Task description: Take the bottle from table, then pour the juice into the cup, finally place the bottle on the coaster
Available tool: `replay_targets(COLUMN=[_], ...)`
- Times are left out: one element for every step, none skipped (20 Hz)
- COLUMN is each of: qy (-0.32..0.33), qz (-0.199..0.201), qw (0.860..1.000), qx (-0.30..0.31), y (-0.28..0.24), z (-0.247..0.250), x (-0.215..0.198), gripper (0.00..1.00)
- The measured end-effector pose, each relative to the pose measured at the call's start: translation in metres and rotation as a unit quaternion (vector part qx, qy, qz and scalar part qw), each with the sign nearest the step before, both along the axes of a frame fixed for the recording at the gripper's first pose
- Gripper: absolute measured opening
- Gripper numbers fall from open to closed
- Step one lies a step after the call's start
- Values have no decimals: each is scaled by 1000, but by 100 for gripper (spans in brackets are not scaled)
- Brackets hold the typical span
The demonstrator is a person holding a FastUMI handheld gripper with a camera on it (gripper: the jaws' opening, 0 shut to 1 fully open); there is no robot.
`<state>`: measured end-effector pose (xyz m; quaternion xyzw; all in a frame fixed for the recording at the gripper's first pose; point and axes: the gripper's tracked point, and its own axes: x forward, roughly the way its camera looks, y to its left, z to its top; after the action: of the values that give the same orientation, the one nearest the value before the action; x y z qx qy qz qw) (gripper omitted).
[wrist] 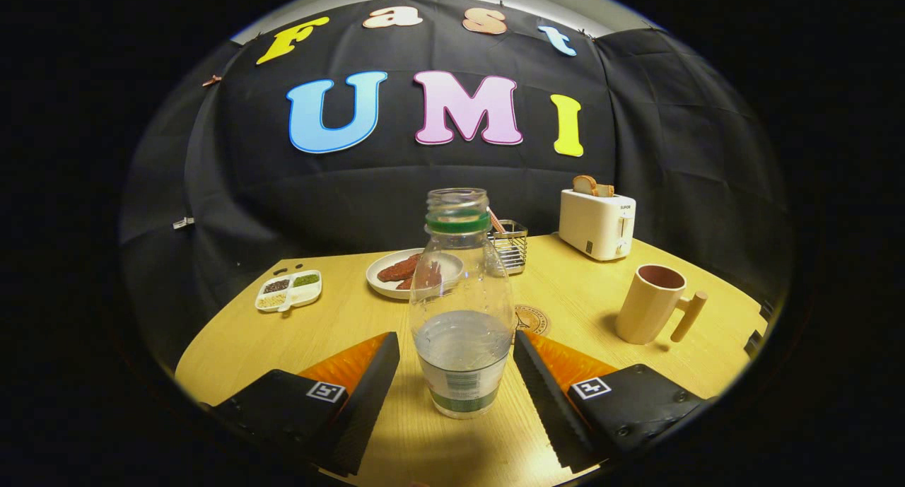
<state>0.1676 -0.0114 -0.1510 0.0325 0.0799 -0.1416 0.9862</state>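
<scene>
Clear glossy plastic bottle (462, 296); matt wood-grain table (353, 317); wire-metal rack (510, 244).

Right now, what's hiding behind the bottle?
Behind the bottle, which stands between the open gripper's fingers, are a plate of reddish food, a wire basket and a round coaster. The bottle covers part of each, so the rest stays hidden.

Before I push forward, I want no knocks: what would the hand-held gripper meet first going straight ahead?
The bottle. It stands upright between the open fingers of the hand-held gripper, neither touching it. Behind it lie the coaster and plate, though depth is hard to judge.
</scene>
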Motion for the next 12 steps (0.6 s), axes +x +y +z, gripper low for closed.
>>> replay_targets(qy=[-1,-1,2,3,4,4,6,5,5,6,6,7], qz=[-9,-14,-14,-14,-14,-13,-14,-15,-14,-13,-13,-10], qw=[1000,1000,1000,1000,1000,1000,1000,1000,1000,1000,1000,1000], qx=[-2,-3,-6,-9,-11,-11,-11,-13,-18,-19,-20,-16], y=[-3,-3,-3,-2,-3,-3,-2,-3,-3,-3,-3,-2], z=[-1,-2,-4,-6,-7,-8,-8,-8,-7,-7,-7,-8], x=[2,4,6,8,9,11,12,13,14,15,16,15], gripper=[99,100,100,99,99,98,98,96,92,86,79,78])
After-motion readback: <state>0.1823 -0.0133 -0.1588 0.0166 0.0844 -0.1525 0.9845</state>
